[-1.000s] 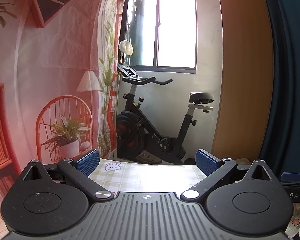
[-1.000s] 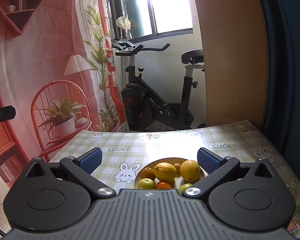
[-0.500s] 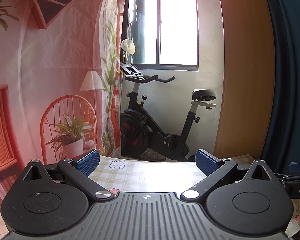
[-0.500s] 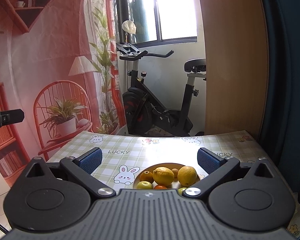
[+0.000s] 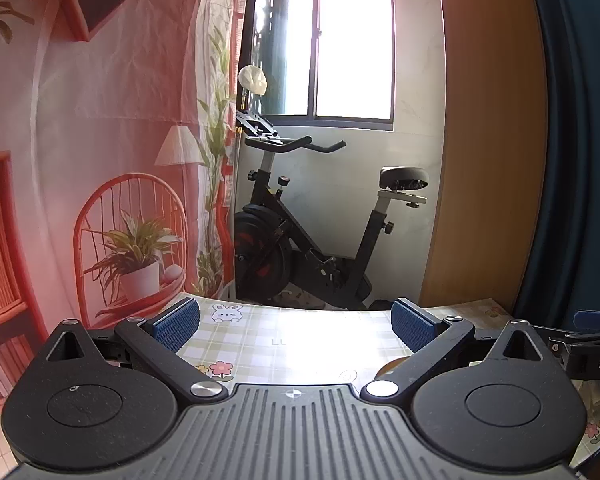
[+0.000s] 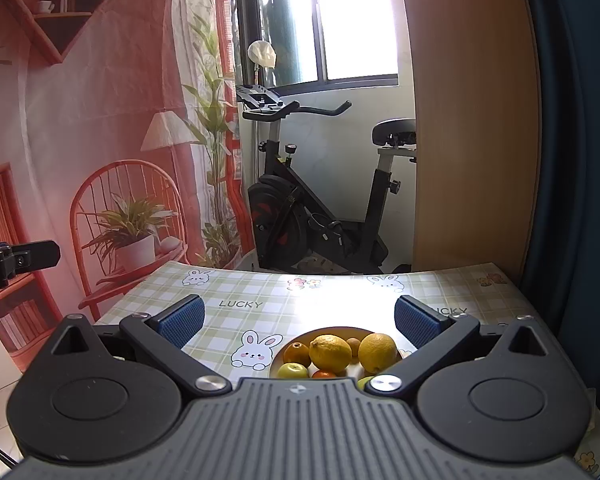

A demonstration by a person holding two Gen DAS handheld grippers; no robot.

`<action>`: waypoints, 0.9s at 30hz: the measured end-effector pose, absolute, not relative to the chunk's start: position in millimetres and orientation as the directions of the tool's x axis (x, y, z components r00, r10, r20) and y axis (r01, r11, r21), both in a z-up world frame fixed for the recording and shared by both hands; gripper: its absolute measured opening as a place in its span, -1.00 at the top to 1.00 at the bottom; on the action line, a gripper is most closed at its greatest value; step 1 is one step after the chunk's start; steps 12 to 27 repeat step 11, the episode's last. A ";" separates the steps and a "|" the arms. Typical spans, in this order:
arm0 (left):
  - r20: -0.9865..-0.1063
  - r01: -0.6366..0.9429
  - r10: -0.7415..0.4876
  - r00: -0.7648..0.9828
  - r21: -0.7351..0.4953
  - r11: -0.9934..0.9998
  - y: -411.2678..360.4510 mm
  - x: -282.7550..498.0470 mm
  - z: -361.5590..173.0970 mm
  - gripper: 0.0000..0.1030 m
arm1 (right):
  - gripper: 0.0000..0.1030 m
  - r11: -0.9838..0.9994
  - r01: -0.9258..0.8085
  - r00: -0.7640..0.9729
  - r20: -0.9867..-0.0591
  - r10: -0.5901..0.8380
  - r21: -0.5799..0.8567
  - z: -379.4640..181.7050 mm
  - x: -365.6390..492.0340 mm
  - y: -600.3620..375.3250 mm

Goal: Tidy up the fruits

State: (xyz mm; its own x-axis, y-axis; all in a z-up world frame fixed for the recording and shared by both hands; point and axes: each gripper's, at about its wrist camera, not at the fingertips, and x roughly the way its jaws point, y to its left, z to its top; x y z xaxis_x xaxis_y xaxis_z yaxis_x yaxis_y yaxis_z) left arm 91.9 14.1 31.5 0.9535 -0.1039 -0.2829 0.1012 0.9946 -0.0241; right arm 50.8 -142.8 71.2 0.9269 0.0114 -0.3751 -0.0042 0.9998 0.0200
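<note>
Two hand-held grippers, left hand-held gripper (image 5: 295,323) and right hand-held gripper (image 6: 299,319), gape wide and empty above the checked surface (image 6: 260,292); the plate (image 6: 296,340) of fruit sits lower centre, so the right should dip gently and straddle one lemon (image 6: 330,353).

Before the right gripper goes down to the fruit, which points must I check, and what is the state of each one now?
1. Right gripper open and holding nothing: ok.
2. Left gripper open and holding nothing: ok.
3. Fruits lie in the plate, between the right gripper's fingers in the view: ok.
4. The two lemons on top are free to grasp: ok.
5. Place where the fruits must go is visible: not ok, neither view shows a second container.
6. Near part of the plate and the fruit there: cannot tell, the gripper body hides it.
</note>
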 end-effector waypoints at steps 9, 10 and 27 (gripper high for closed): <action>-0.290 0.103 -0.107 0.951 -0.031 0.994 16.3 92.2 29.2 -1.00 | -1.00 1.000 -0.009 0.926 -0.376 0.015 0.019 72.2 50.7 -140.8; -0.291 0.101 -0.105 0.951 -0.029 0.994 16.4 92.4 28.5 -1.00 | -1.00 1.000 -0.008 0.927 -0.375 0.015 0.020 72.2 50.6 -140.8; -0.293 0.101 -0.105 0.950 -0.029 0.995 16.3 93.3 28.7 -1.00 | -1.00 1.000 -0.009 0.927 -0.374 0.015 0.020 72.2 50.8 -140.5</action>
